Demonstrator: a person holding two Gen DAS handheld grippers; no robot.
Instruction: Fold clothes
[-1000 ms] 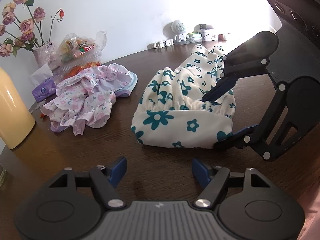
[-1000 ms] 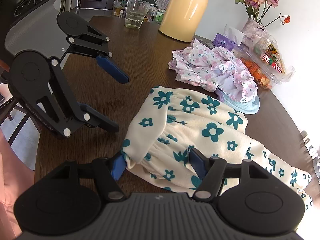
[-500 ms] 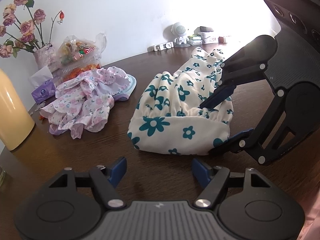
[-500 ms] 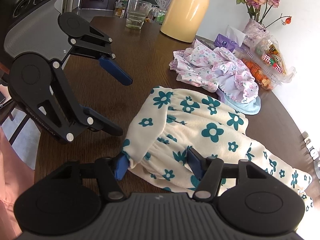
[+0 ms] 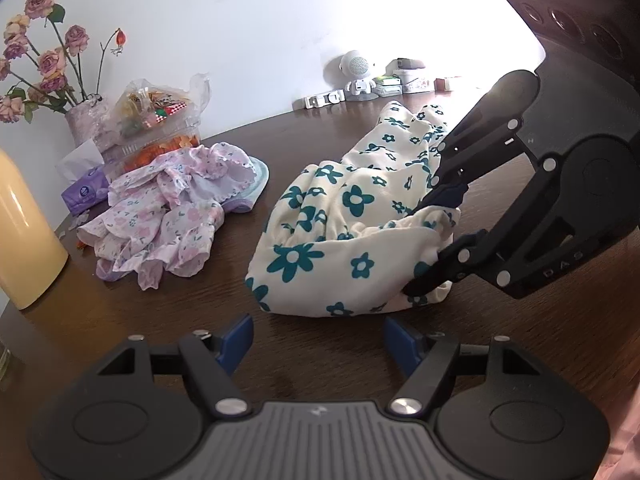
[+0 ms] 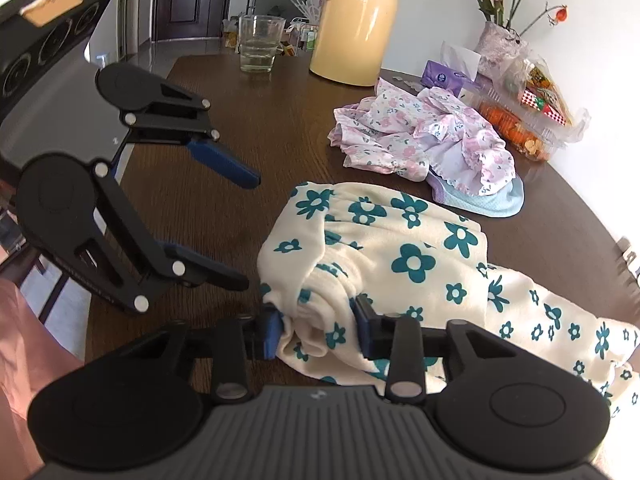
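Observation:
A cream garment with teal flowers [image 5: 344, 248] [image 6: 400, 240] lies on the dark wooden table [image 5: 160, 320], elastic waistband toward me. My right gripper [image 6: 318, 328] [image 5: 430, 240] is at the waistband's near corner; its jaws are closing, with bunched fabric pinched between the blue pads. My left gripper [image 5: 318, 332] [image 6: 242, 228] hovers open just short of the garment's other waistband corner, with nothing between its fingers. A crumpled pink floral garment [image 5: 168, 216] [image 6: 420, 136] lies further back.
A yellow jug [image 6: 356, 20] [image 5: 20, 232], a drinking glass [image 6: 260, 44], a vase of roses [image 5: 80, 128], a tissue pack [image 5: 84, 196] and a plastic food box [image 6: 532, 120] stand behind the clothes. A small white robot figure [image 5: 358, 76] stands by the wall.
The right gripper's jaws have narrowed onto the waistband corner, bunching the fabric between the pads. The left gripper has stayed open and in place.

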